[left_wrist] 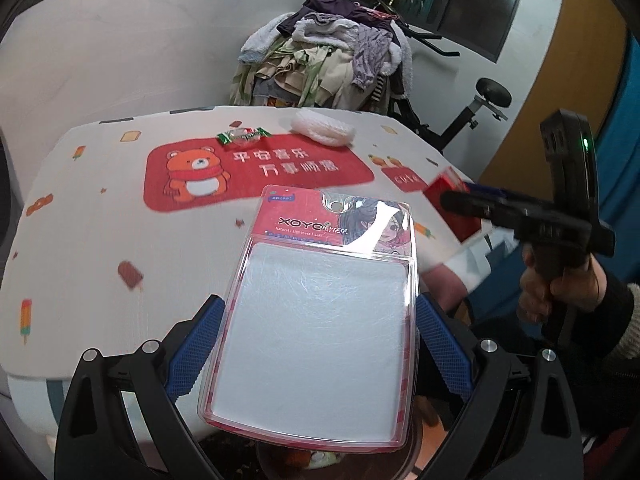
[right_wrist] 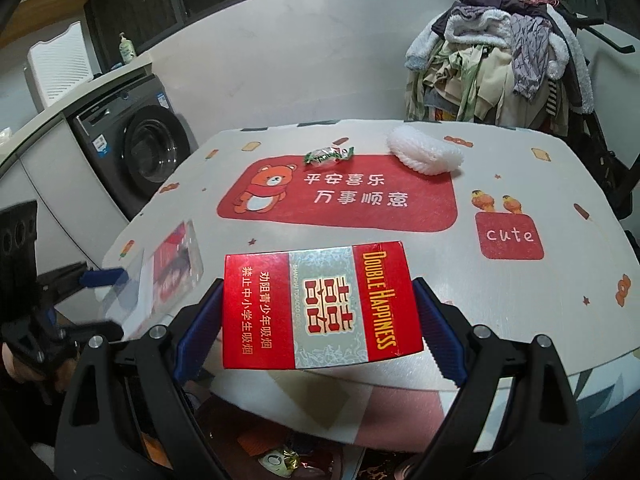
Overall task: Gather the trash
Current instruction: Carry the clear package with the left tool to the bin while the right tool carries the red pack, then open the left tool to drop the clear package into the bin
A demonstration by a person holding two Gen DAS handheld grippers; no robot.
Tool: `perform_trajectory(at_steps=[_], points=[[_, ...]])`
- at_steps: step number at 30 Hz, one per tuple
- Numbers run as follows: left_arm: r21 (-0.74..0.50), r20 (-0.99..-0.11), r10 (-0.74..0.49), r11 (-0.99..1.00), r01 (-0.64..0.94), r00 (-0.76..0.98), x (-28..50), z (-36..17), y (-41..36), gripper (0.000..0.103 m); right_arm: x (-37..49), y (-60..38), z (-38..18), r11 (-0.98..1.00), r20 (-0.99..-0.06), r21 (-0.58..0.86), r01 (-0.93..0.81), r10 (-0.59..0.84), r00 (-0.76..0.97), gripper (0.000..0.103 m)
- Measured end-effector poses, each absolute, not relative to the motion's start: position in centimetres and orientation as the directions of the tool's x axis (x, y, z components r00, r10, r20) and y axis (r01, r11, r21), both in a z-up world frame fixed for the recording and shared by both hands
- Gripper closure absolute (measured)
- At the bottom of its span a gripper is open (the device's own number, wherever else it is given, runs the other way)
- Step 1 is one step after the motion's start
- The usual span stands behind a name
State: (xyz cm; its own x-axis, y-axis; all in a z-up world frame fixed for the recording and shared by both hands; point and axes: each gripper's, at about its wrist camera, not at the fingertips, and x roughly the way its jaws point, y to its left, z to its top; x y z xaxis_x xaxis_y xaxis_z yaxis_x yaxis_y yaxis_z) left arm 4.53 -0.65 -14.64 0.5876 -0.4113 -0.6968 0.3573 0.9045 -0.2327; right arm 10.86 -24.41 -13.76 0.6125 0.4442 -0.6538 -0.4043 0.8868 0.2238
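My left gripper (left_wrist: 318, 320) is shut on a clear plastic blister pack (left_wrist: 320, 320) with a red card top, held above the table's near edge. My right gripper (right_wrist: 320, 308) is shut on a red cigarette box (right_wrist: 320, 306) marked Double Happiness, also above the near edge. The box shows at the right in the left wrist view (left_wrist: 452, 204); the blister pack shows at the left in the right wrist view (right_wrist: 168, 268). On the table lie a green-and-white candy wrapper (left_wrist: 242, 136) (right_wrist: 328, 155) and a white foam net (left_wrist: 322, 128) (right_wrist: 424, 156) at the far side.
The table wears a white cloth (right_wrist: 520, 300) with a red bear print. Below its near edge is a bin with trash (right_wrist: 280, 458). A washing machine (right_wrist: 136, 148) stands at the left. A chair heaped with clothes (left_wrist: 320, 64) and an exercise bike (left_wrist: 480, 108) stand behind.
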Motion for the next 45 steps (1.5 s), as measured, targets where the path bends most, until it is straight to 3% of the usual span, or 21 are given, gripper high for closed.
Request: perform_trajectory(at_steps=[13, 35, 45], points=[[-0.224, -0.742, -0.415, 0.894, 0.388, 0.527, -1.7, -17.6, -1.6, 0.01, 7.1, -24.7, -14.0, 0.882, -0.65, 0.244, -0.402, 0.457, 0.608, 0.014], [-0.305, -0.764, -0.483, 0.855, 0.419, 0.429, -2.4, -20.2, -3.5, 0.007, 6.9, -25.2, -15.6, 0.885, -0.667, 0.264, -0.384, 0.455, 0.59, 0.014], [-0.245, -0.704, -0.405, 0.909, 0.336, 0.584, -1.9, -16.8, -0.7, 0.006, 6.4, -24.6, -16.5, 0.882, -0.683, 0.266, -0.39, 0.458, 0.569, 0.014]])
